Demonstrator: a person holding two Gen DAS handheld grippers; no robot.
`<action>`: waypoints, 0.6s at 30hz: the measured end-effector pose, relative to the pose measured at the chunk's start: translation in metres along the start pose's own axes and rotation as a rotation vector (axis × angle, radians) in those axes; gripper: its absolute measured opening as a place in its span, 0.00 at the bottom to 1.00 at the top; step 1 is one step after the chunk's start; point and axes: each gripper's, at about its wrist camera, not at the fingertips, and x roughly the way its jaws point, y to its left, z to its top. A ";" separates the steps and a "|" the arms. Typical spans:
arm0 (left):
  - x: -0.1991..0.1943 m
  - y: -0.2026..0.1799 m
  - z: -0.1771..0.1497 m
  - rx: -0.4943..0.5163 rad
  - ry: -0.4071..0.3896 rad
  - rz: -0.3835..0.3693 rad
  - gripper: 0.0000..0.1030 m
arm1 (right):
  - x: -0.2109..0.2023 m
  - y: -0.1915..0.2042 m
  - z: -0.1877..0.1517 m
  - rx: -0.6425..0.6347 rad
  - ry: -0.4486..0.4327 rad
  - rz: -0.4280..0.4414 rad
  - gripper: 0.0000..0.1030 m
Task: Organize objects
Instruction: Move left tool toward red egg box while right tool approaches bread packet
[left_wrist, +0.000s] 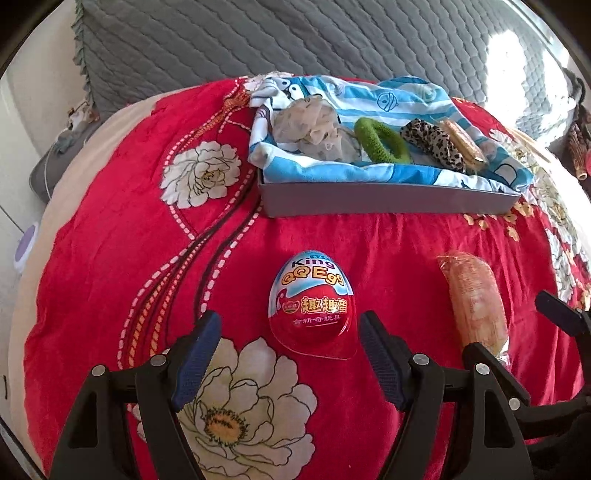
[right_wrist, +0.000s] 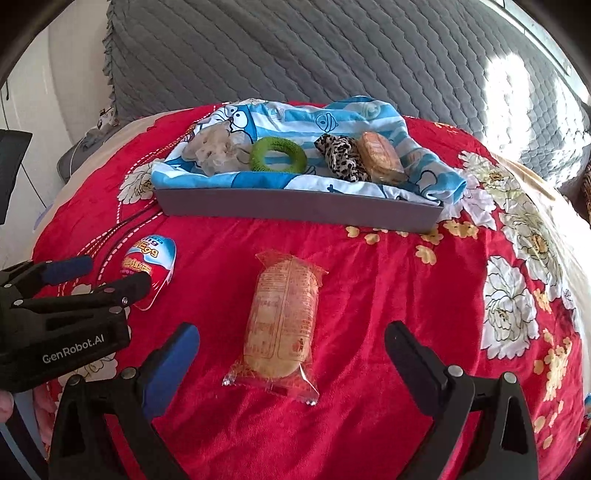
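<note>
A red and white egg-shaped toy candy in a clear plastic shell (left_wrist: 312, 301) lies flat on a red blanket with large white flowers (left_wrist: 129, 258), just ahead of the left gripper (left_wrist: 290, 341) and centred between its two black fingers with blue pads, which stand wide apart on either side and touch nothing. Just to the right, a long pastry in a clear orange-printed wrapper (right_wrist: 282, 325) lies on the same blanket, in front of and between the fingers of the right gripper (right_wrist: 291, 350), whose jaws are also spread wide and hold nothing. Beyond both, a shallow grey box lined with a blue and white cartoon cloth (right_wrist: 295, 206) sits on the blanket; inside it, from left to right, lie a beige mesh scrunchie (right_wrist: 218, 153), a green ring-shaped hair tie (right_wrist: 277, 155), a leopard-print scrunchie (right_wrist: 340, 157) and another wrapped pastry (right_wrist: 380, 158). A grey quilted cover (right_wrist: 332, 51) rises behind.
</note>
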 end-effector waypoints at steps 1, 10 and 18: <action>0.002 0.000 0.000 0.002 0.001 0.001 0.76 | 0.001 0.001 0.000 -0.002 0.000 -0.001 0.98; 0.013 0.000 0.004 0.001 0.011 -0.006 0.76 | 0.012 0.000 0.001 -0.002 0.004 -0.002 0.98; 0.022 0.000 0.009 0.001 0.014 -0.024 0.76 | 0.022 0.000 0.003 -0.003 0.011 -0.004 0.95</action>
